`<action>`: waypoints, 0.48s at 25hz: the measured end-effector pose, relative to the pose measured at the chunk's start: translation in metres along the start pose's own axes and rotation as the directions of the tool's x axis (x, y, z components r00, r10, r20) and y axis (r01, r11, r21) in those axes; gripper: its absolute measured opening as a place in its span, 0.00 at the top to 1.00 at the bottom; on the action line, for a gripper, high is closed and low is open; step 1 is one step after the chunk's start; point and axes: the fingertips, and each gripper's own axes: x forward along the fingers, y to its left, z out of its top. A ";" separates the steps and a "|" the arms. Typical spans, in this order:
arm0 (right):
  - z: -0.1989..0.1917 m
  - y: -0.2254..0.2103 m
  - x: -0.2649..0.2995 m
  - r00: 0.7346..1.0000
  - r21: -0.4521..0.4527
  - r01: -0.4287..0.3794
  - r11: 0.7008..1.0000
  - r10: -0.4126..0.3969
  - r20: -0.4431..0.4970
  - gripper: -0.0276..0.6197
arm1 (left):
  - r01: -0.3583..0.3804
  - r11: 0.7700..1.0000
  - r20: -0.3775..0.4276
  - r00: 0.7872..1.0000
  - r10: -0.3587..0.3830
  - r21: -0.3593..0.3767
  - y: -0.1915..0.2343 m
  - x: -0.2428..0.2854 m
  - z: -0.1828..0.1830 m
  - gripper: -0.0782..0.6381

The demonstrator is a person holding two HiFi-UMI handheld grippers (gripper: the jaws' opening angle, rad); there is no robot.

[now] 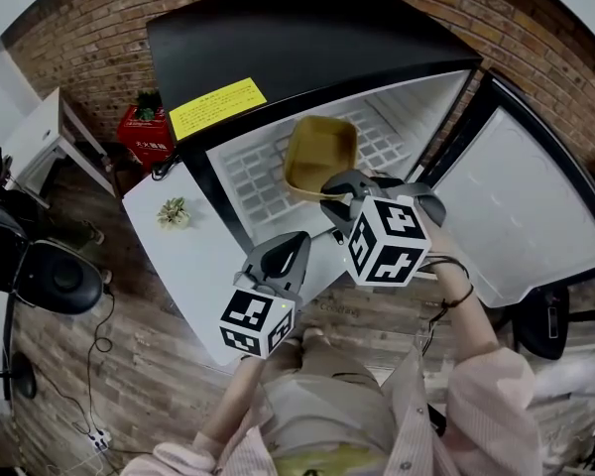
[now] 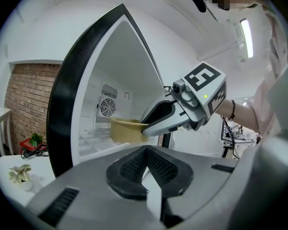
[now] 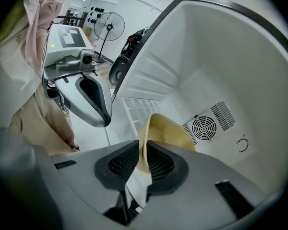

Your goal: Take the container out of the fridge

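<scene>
A tan, shallow container (image 1: 317,152) stands on the white wire shelf (image 1: 250,181) inside the open fridge (image 1: 297,38). My right gripper (image 1: 335,198) reaches into the fridge and is shut on the container's near rim; in the right gripper view the rim (image 3: 144,138) lies pinched between the two black pads. The container (image 2: 122,130) and the right gripper (image 2: 145,126) on it also show in the left gripper view. My left gripper (image 1: 288,241) hangs lower, just outside the fridge front, shut with nothing in it.
The fridge door (image 1: 521,206) stands wide open to the right. A white table (image 1: 193,266) with a small plant (image 1: 174,211) adjoins the fridge's left side. A red box (image 1: 144,137) and a black chair (image 1: 50,276) sit further left. Brick wall lies behind.
</scene>
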 end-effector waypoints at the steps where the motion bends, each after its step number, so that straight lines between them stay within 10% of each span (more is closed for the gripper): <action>1: 0.001 0.001 0.000 1.000 -0.002 -0.001 1.000 0.001 0.000 0.88 | 0.001 1.000 0.002 1.000 -0.001 -0.001 0.000 -0.001 0.000 0.90; 12: 0.009 0.003 -0.011 0.998 0.040 0.061 0.997 -0.061 0.015 0.92 | 0.036 0.999 0.002 0.999 -0.036 0.006 -0.003 -0.011 -0.001 0.90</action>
